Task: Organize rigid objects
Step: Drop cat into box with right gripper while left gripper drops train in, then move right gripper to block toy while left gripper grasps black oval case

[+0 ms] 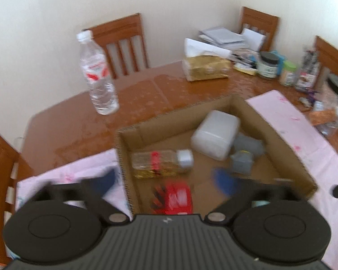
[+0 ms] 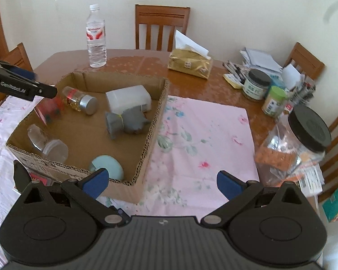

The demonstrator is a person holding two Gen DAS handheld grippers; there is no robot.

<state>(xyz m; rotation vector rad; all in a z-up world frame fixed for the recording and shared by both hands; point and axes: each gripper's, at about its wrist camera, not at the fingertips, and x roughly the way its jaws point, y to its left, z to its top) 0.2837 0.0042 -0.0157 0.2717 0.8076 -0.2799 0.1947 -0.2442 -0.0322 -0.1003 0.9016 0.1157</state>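
An open cardboard box stands on a pink flowered cloth. Inside lie a white plastic container, a small jar with a silver cap, a grey object, a clear glass jar, a pale blue round thing and a red packet. My left gripper hangs open over the box's near side, the red packet lying loose below its spread blue pads. My right gripper is open and empty above the box's near right corner. In the right wrist view the left gripper shows at the left.
On the brown table stand a water bottle, a gold tissue pack, small jars, pens and papers. A big clear jar with a black lid sits at the right edge. Wooden chairs ring the table.
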